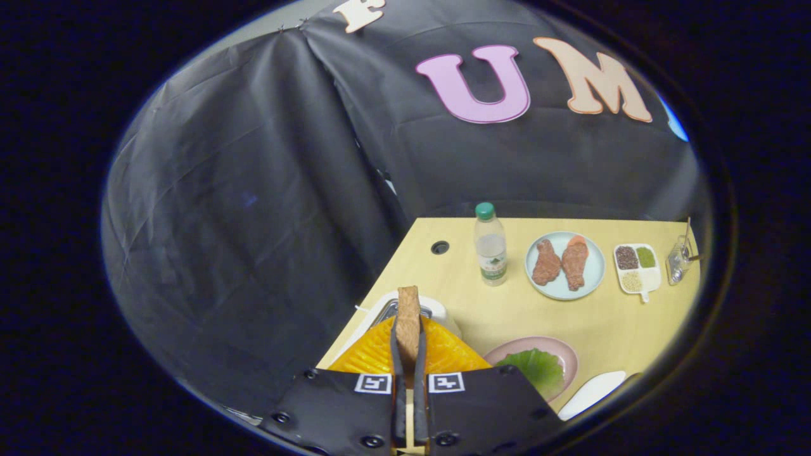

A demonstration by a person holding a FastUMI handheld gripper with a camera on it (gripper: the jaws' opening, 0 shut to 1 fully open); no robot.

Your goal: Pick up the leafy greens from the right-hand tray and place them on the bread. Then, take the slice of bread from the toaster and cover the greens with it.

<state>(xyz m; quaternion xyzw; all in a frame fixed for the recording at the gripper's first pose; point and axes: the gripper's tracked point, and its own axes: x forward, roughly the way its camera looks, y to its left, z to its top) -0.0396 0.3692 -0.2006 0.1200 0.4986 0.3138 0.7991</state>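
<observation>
Greens already lying on the pink plate; first half looks done. Jaws pinching the bread slice edge-on above the toaster. Left: carrying it over, covering the greens.

We are in a staged recording booth set up like a kitchen, not a real home. Black cloth hangs as the wall behind and beside a pale wooden worktop with a cable hole, as on an office desk. Beyond the tongs stand a water bottle, a blue plate of replica meat and a small divided dish of grains. Just right of the tongs sits a pink plate; just ahead, a white toaster.
</observation>
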